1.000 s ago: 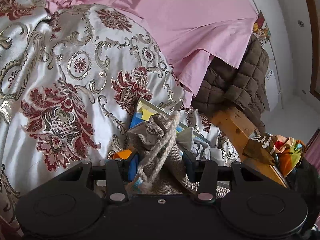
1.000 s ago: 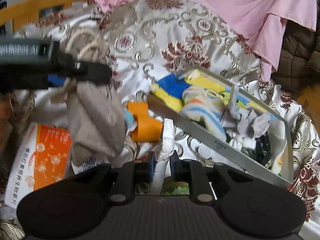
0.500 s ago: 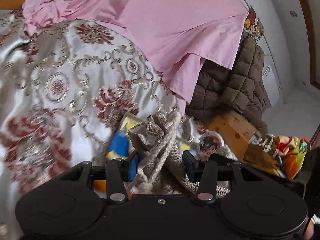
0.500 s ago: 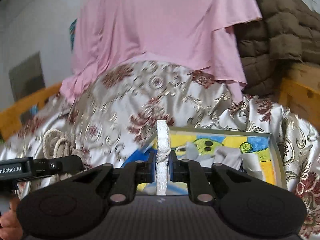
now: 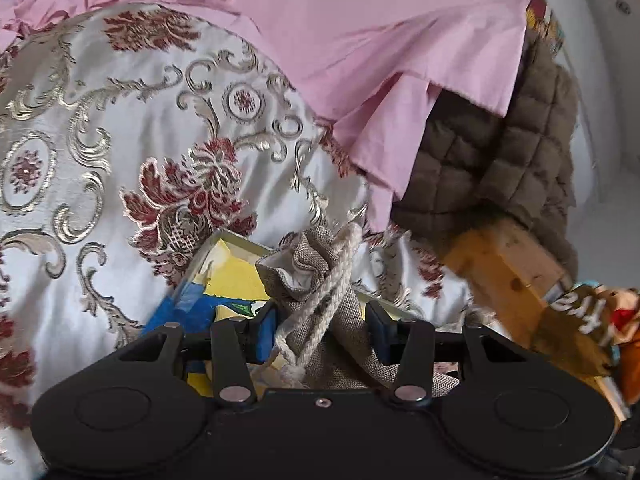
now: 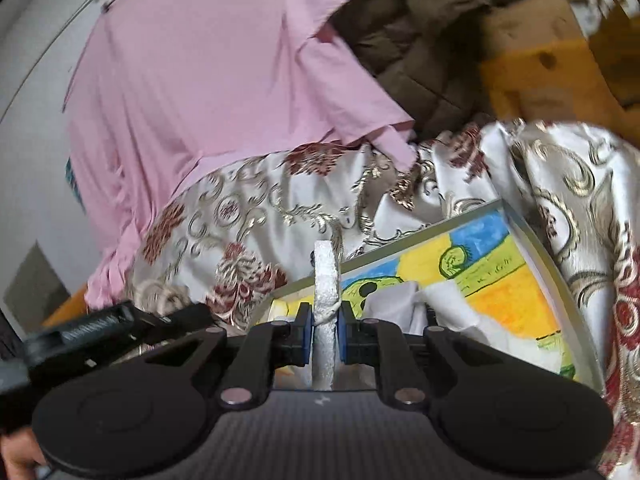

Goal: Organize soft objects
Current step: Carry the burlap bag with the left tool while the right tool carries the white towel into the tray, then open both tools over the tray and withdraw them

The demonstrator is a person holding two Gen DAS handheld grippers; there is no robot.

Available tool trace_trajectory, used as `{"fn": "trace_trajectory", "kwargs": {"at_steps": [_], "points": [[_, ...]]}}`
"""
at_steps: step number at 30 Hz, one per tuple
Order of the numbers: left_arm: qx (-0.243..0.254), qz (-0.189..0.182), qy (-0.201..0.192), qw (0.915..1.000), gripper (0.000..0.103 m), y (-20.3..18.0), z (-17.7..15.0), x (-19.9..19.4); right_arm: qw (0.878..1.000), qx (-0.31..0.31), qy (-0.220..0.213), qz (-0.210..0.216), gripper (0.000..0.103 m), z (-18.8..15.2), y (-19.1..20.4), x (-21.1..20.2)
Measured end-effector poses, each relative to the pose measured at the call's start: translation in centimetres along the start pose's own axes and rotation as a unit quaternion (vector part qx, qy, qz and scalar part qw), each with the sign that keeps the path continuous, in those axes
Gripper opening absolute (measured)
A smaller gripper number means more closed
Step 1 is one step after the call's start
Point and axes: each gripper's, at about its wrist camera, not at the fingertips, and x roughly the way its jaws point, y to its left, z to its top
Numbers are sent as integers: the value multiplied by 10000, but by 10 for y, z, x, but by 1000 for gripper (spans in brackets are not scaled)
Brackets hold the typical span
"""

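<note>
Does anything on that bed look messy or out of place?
Yes. The pink sheet lies rumpled, half off the patterned bedspread. The colourful tray sits tilted, with pale cloths heaped inside.

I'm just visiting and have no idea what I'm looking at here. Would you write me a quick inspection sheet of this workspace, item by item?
Surface: white satin bedspread with red and gold floral pattern, rumpled.
Job's things: beige burlap drawstring pouch with a rope cord; thin white foam-like piece, upright; shallow grey-rimmed tray with a blue and yellow drawing inside, white cloths lying in it.
Clutter: pink sheet; brown quilted blanket; colourful bag.
Grippers: left gripper clamped on the pouch; right gripper clamped on the white piece.
Cables: nothing seen.
Surroundings: wooden bed frame; white wall.
</note>
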Motion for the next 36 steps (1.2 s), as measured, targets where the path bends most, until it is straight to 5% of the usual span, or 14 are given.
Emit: {"fn": "trace_trajectory", "kwargs": {"at_steps": [7,15,17,23,36], "points": [[543,650,375,9957,50,-22,-7,39,9990,96,5,-437,22,1,-15,9],[805,1082,440,9899,64,-29,-14,49,9972,73,134,-730,32,-3,-22,10],[821,1127,418,9893,72,-29,-15,45,9974,33,111,-709,41,-2,-20,6],[848,1255,243,9882,91,-31,-14,26,9963,-408,14,-754,65,0,0,-15],[1012,1083,-341,9884,100,-47,-18,-90,9906,-1025,-619,-656,92,15,62,-117]]}}
